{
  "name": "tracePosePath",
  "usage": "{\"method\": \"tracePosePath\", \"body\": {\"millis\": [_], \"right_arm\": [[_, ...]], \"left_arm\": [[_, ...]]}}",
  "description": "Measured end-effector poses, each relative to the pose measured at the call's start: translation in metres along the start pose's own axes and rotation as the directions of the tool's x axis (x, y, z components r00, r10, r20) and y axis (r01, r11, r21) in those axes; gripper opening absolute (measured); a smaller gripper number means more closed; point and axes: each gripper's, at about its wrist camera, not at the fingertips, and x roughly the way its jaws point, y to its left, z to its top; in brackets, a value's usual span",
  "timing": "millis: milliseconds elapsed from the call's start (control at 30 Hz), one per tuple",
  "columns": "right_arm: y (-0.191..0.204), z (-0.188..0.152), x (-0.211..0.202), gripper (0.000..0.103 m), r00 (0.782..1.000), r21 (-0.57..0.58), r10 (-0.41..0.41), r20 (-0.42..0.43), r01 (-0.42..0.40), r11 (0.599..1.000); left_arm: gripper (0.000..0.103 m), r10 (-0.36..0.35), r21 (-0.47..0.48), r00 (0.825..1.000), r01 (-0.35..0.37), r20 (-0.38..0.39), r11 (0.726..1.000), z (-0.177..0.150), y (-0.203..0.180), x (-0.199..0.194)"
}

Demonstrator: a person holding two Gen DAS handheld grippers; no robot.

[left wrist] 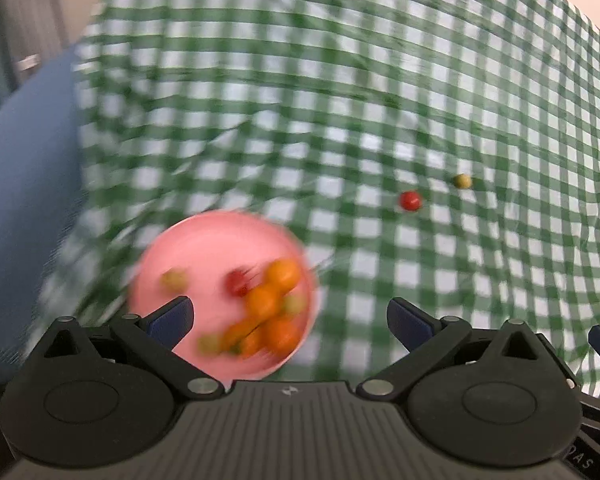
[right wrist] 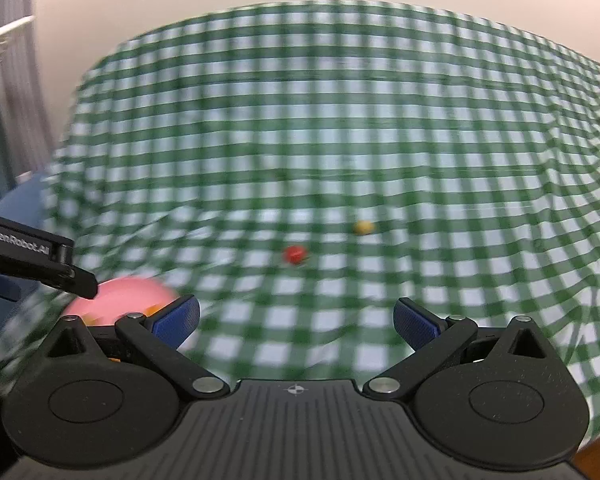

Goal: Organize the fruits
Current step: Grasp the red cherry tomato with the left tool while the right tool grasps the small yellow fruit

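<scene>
A green-checked cloth [left wrist: 340,120] covers the table, wrinkled in places. On it at near left sits a pink plate [left wrist: 220,248], blurred, holding several orange fruits [left wrist: 278,276], a red one and a few yellow-green ones. The left gripper [left wrist: 290,320] hangs over the plate's right edge, fingers spread wide and empty. The right gripper [right wrist: 296,320] hangs over bare cloth, also wide and empty. Farther out, right of the plate, a red fruit [left wrist: 410,200] lies near a yellow fruit [left wrist: 462,181], apart
</scene>
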Motion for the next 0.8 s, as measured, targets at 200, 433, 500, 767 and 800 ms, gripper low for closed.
{"method": "tracePosePath", "body": {"millis": [200,433,500,767,800], "right_arm": [[-0.050,0.020,0.099,0.102,0.997,-0.044,-0.062,0.037,0.064,0.997],[-0.090,0.029,0.233,0.102,1.000,-0.051,0.002,-0.028,-0.003,0.999],[-0.095,0.030,0.263,0.102,0.999,-0.047,0.007,-0.043,-0.009,0.999],[-0.097,0.025,0.345,0.102,0.998,-0.087,-0.010,-0.055,0.006,0.996],[-0.097,0.025,0.346,0.102,0.999,-0.090,-0.007,-0.049,0.003,0.996]], "left_arm": [[0.103,-0.120,0.049,0.990,0.123,-0.072,0.991,0.060,-0.060,0.101],[0.103,-0.091,0.137,0.985,0.112,-0.146,0.984,0.099,-0.114,0.215],[0.103,-0.063,0.147,0.985,0.087,-0.160,0.985,0.106,-0.119,0.239],[0.103,-0.071,0.200,0.980,0.109,-0.188,0.974,0.120,-0.127,0.280],[0.103,-0.063,0.218,0.981,0.103,-0.185,0.970,0.119,-0.129,0.280]]}}
